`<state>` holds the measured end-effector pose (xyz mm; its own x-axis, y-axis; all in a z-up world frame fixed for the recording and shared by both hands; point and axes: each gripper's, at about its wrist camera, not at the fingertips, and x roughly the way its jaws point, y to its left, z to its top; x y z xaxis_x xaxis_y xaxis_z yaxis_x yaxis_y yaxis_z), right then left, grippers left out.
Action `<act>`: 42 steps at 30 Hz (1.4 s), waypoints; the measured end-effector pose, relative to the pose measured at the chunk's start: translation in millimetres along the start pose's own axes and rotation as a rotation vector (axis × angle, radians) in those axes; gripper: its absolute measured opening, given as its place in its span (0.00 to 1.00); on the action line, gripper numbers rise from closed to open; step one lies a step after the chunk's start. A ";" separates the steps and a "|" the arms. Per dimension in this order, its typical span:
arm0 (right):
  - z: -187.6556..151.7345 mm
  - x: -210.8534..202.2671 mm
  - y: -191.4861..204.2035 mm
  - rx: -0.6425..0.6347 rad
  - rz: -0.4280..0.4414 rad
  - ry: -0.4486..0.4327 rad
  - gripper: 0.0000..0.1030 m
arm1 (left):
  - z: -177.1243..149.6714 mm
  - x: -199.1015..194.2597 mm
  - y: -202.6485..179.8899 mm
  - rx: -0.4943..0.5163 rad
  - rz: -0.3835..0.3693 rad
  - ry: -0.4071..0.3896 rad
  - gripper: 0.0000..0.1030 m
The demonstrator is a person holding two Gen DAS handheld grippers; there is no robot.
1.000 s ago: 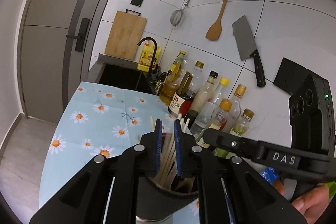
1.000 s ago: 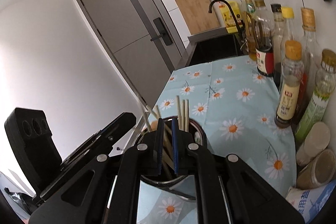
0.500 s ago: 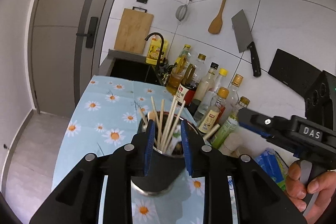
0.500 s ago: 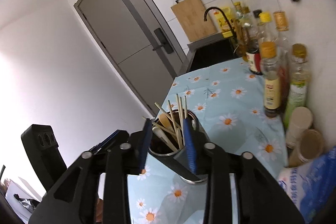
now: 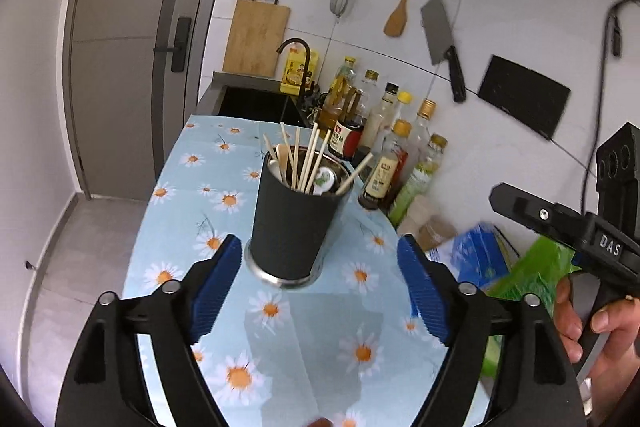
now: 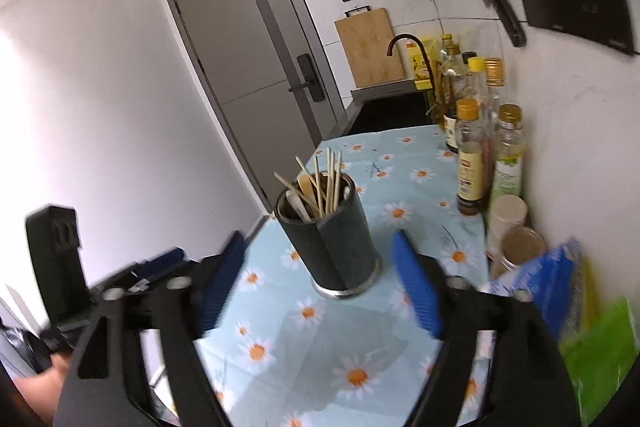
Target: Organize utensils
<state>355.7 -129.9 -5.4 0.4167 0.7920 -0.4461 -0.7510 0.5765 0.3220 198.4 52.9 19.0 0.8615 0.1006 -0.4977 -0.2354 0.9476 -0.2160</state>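
A dark round utensil holder (image 5: 294,223) (image 6: 334,247) stands upright on the daisy-print tablecloth (image 5: 276,355) (image 6: 404,187). Several wooden chopsticks (image 5: 308,161) (image 6: 330,179) and a wooden spoon (image 5: 283,157) (image 6: 307,187) stick out of it. My left gripper (image 5: 320,283) hangs just short of the holder, its jaws opening wide with nothing between the blue pads. My right gripper (image 6: 320,285) also sits in front of the holder, jaws opening, nothing in them. In the left wrist view the right gripper's body (image 5: 576,231) shows at the right, held by a hand (image 5: 588,323).
Sauce and oil bottles (image 5: 384,155) (image 6: 476,147) line the tiled wall. Jars (image 6: 516,239), a blue packet (image 5: 476,259) (image 6: 556,283) and a green bag (image 5: 532,279) crowd the near right. A sink (image 5: 256,103) with black tap lies beyond. A cleaver (image 5: 444,43) and spatula hang on the wall.
Both grippers have drawn back from the holder and their jaws have gone from nearly shut over the chopsticks to wide. The holder now stands whole in front of them.
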 end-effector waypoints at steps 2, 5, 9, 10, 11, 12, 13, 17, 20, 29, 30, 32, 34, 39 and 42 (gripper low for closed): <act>-13.6 -13.6 5.8 -0.032 -0.047 -0.019 0.95 | -6.0 -12.9 -2.5 0.026 -0.003 -0.009 0.94; -34.3 -29.8 14.7 -0.074 -0.105 -0.036 0.95 | -14.9 -25.7 -3.9 0.043 0.027 0.020 0.94; -55.6 -43.8 24.4 -0.058 -0.113 -0.016 0.95 | -27.7 -43.4 -3.3 0.055 0.042 0.035 0.94; -59.6 -47.5 27.5 -0.060 -0.119 -0.024 0.95 | -30.8 -46.4 -3.7 0.068 0.052 0.038 0.94; -65.9 -53.0 32.5 -0.069 -0.143 -0.038 0.95 | -33.7 -48.6 -3.9 0.075 0.059 0.040 0.94; -71.5 -56.8 37.4 -0.079 -0.160 -0.048 0.95 | -36.5 -50.4 -3.6 0.078 0.062 0.042 0.94; -74.7 -58.5 40.0 -0.090 -0.165 -0.052 0.95 | -40.2 -52.9 -3.0 0.078 0.069 0.043 0.94; -91.3 -55.2 50.6 -0.116 -0.175 -0.010 0.95 | -49.6 -56.0 -0.3 0.062 0.092 0.055 0.94; -102.6 -51.8 48.7 -0.082 -0.177 0.024 0.95 | -56.4 -56.0 -0.4 0.058 0.085 0.066 0.94; -111.9 -47.1 31.0 -0.009 -0.184 0.064 0.95 | -72.2 -45.2 -7.2 0.074 0.078 0.135 0.94; -111.6 -46.1 30.0 -0.007 -0.180 0.070 0.95 | -72.8 -44.7 -7.3 0.072 0.074 0.134 0.94; -111.1 -43.6 28.2 -0.012 -0.176 0.080 0.95 | -73.6 -44.1 -7.7 0.073 0.077 0.135 0.94; -109.7 -43.1 27.7 -0.021 -0.180 0.082 0.95 | -74.5 -44.0 -6.9 0.067 0.081 0.130 0.94; -112.1 -41.0 25.1 -0.016 -0.177 0.100 0.95 | -73.1 -42.6 -3.5 0.044 0.098 0.123 0.94; -112.9 -41.9 26.7 -0.026 -0.177 0.098 0.95 | -74.6 -40.6 -3.9 0.042 0.095 0.133 0.94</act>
<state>260.5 -170.4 -72.3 0.4930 0.6546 -0.5731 -0.6837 0.6989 0.2101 130.8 22.6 -22.6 0.7685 0.1517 -0.6216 -0.2916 0.9478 -0.1292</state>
